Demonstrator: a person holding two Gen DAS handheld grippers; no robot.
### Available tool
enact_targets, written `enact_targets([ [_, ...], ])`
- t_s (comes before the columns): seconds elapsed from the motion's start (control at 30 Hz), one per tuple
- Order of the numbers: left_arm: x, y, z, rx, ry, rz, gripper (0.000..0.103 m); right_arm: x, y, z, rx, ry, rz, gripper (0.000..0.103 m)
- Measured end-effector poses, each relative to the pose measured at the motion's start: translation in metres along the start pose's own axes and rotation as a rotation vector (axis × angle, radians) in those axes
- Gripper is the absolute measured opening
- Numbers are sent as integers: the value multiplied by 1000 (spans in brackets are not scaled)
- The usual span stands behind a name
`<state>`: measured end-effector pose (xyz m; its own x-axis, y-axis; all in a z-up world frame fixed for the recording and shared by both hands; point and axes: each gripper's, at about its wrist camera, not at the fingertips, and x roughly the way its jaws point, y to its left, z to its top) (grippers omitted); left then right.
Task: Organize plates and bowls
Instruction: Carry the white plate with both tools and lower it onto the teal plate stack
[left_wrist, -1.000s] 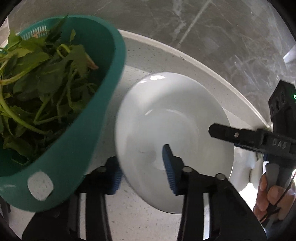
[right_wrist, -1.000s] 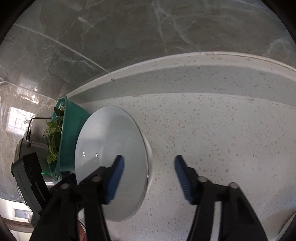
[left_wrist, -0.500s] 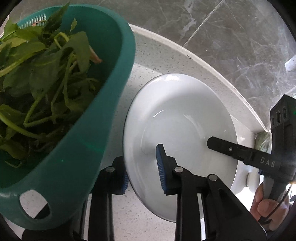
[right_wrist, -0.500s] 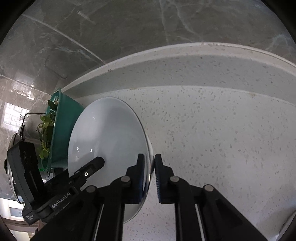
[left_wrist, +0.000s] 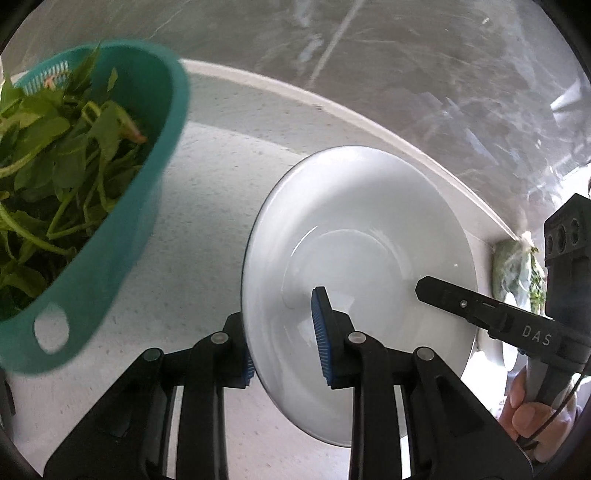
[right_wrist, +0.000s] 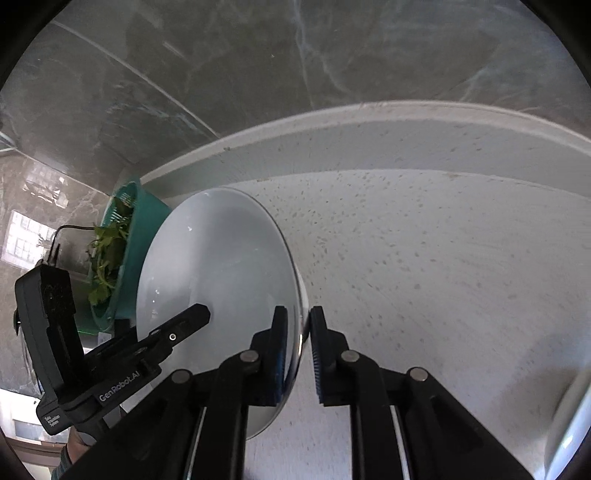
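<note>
Your right gripper (right_wrist: 297, 354) has clamped the white plate's (right_wrist: 218, 266) rim, while your left gripper (left_wrist: 284, 339) straddles the opposite edge, pads slack. You've carried the plate, held above the speckled counter (right_wrist: 424, 258), away from the teal colander (left_wrist: 122, 236). Readable: "GenRobot.AI" and "DAS".

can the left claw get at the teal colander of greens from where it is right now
Probably not yet. The left claw straddles the rim of the white plate, which the right claw also pinches. The teal colander sits apart to its left across bare counter, so it would have to let go of the plate first.
</note>
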<state>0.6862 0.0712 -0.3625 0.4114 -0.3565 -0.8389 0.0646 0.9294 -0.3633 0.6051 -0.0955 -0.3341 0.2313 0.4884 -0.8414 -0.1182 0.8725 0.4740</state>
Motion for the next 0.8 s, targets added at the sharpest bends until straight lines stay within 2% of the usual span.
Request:
enact_targets([
  [0.1, -4, -23, 6, 24, 6, -20, 24, -18, -4, -10, 10, -22, 5, 16],
  [0.27, -7, -57, -4, 83, 21, -53, 24, -50, -19, -38, 56, -59, 9, 17],
  [0.47, -5, -107, -26, 194, 76, -70, 24, -87, -48, -79, 129, -110, 9, 19],
  [0.63, 10, -140, -45, 279, 135, -56, 24, -95, -70, -98, 187, -129, -4, 20],
  [0.7, 21, -146, -45, 296, 159, -51, 24, -94, -78, -103, 210, -131, -2, 20],
  [0.8, 41, -150, -61, 317, 199, -42, 24, -90, -86, -109, 231, -131, -8, 20],
])
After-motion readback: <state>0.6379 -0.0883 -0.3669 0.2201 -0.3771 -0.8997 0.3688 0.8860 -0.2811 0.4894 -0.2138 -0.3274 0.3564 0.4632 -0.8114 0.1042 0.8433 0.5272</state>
